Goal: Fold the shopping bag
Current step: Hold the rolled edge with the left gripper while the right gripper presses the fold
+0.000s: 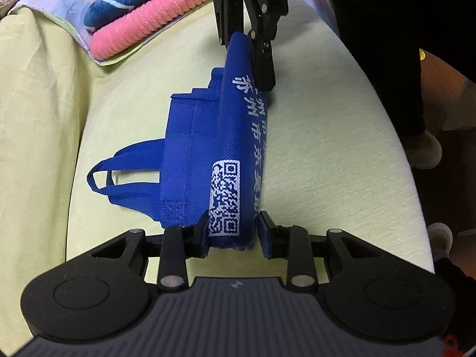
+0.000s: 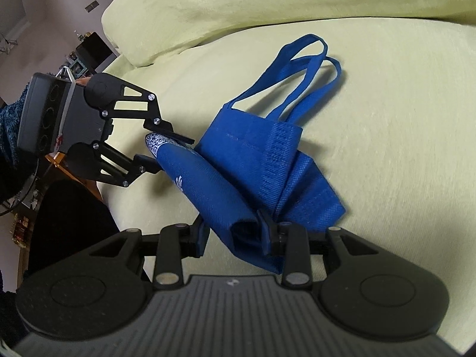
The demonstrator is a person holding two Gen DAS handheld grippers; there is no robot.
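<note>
Green cushion (image 1: 327, 154) bears the bag (image 1: 190, 154); left gripper (image 1: 233, 232) and right gripper (image 2: 235, 233) each pinch its raised fold; we should lower both ends level.

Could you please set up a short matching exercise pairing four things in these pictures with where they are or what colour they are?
Things:
1. shopping bag
2. bag handles
3. ribbed pink towel
4. QR code

Descriptions:
a. lying loose on the cushion, away from both tongs
b. white print near the left tongs
c. blue, its folded edge held at both ends, the right tongs at the other end
d. stacked under a blue cloth at the far side

Pairs: 1-c, 2-a, 3-d, 4-b
</note>
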